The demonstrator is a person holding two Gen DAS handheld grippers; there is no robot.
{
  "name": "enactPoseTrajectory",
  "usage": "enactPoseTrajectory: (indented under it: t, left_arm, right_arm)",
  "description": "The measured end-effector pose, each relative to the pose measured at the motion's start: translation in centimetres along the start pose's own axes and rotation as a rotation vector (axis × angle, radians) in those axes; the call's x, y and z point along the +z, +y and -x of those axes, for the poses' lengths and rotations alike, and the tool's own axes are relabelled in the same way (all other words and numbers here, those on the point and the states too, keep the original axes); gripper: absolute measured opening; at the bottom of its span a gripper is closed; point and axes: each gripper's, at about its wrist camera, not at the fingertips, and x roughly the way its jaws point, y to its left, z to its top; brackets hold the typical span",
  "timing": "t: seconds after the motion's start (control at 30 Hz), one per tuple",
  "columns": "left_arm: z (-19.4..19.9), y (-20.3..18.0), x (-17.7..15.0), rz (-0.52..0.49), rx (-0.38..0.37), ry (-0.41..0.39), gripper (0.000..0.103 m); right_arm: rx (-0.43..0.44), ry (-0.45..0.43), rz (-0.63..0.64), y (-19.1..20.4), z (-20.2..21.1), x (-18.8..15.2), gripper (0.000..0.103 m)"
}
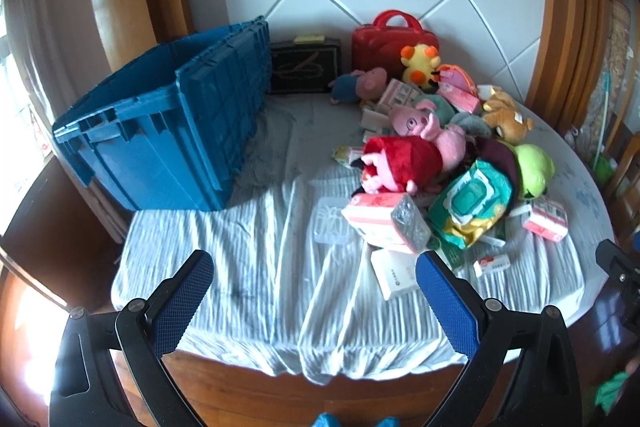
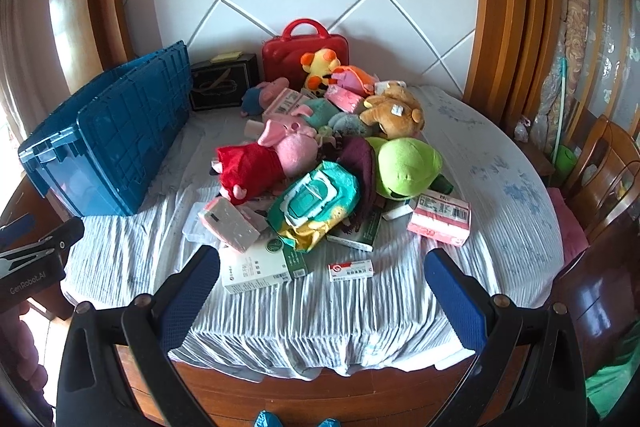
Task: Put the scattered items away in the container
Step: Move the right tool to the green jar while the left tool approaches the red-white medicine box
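Observation:
A blue plastic crate [image 1: 160,131] [image 2: 108,135] stands at the table's left. To its right lies a heap: a pink pig plush in a red dress [image 1: 404,157] [image 2: 272,155], a green plush [image 1: 534,167] [image 2: 406,163], a brown bear [image 2: 396,109], a yellow plush [image 1: 420,61], a wet-wipes pack [image 1: 472,203] [image 2: 316,203] and several small boxes [image 2: 440,219]. My left gripper [image 1: 314,285] is open above the near cloth, short of the heap, holding nothing. My right gripper [image 2: 322,281] is open over the near edge, just before a white box [image 2: 256,269].
A wrinkled pale cloth [image 1: 256,247] covers the round wooden table. A red case [image 1: 394,41] [image 2: 304,53] and a dark box [image 1: 306,67] lean against the tiled wall behind. Wooden chairs [image 2: 600,171] stand at the right. The other gripper's body [image 2: 28,259] shows at the left edge.

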Motion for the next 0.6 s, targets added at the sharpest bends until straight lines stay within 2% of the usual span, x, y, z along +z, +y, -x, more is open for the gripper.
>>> enactPoseTrajectory:
  t: [0.27,0.43,0.6]
  left_arm:
    - [-9.2,-6.1,-4.4,-0.028,-0.010,0.154,0.102]
    - [-13.1,-8.3,-6.4,-0.040,-0.021,0.232,0.102]
    - [-14.9,-9.1,-6.0,-0.066,-0.036,0.244,0.102]
  right_arm:
    - [0.013,0.199,-0.039,-4.9,-10.1,-4.6,0.103]
    - [0.029,0.254,-0.040,-6.4,-14.8,-7.1,0.103]
    - [0.053,0.293,-0.032,-6.7,-18.0,-7.9,0.101]
